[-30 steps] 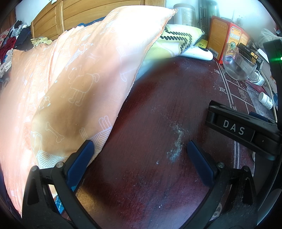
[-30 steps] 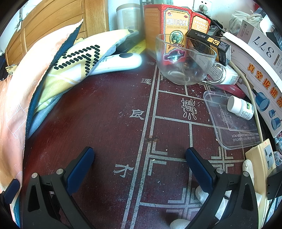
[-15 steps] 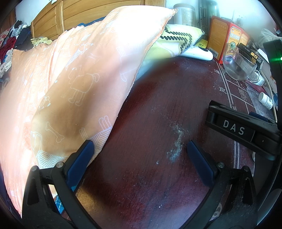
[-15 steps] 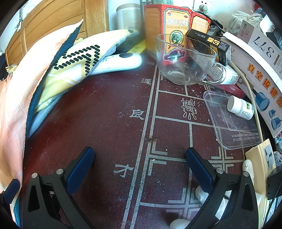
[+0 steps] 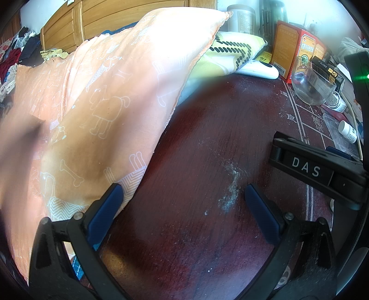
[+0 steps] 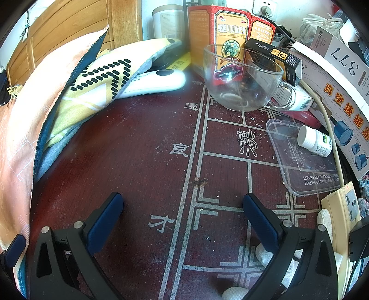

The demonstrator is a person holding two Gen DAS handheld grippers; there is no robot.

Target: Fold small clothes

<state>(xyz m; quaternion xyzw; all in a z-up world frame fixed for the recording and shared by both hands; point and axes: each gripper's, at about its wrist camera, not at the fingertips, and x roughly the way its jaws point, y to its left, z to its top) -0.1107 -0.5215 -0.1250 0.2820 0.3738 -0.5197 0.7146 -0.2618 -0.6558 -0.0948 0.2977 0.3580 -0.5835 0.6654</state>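
Note:
An orange cloth with white dog and bone prints (image 5: 96, 103) lies heaped at the left of the dark red table (image 5: 207, 138); it also shows at the left edge of the right wrist view (image 6: 18, 129). A yellow cloth with black dashes (image 6: 96, 85) lies behind it. My left gripper (image 5: 182, 207) is open and empty, its left finger (image 5: 103, 212) beside the orange cloth's lower edge. My right gripper (image 6: 182, 219) is open and empty over the bare table (image 6: 138, 161). Its body shows in the left wrist view (image 5: 318, 170).
A white remote (image 6: 152, 83), a glass cup (image 6: 242, 85), red boxes (image 6: 221, 32), a clear plastic lid (image 6: 302, 157) with a white pill bottle (image 6: 313, 140), a power strip (image 6: 343, 207) and cartons crowd the table's back and right. A wooden headboard (image 5: 110, 20) stands behind.

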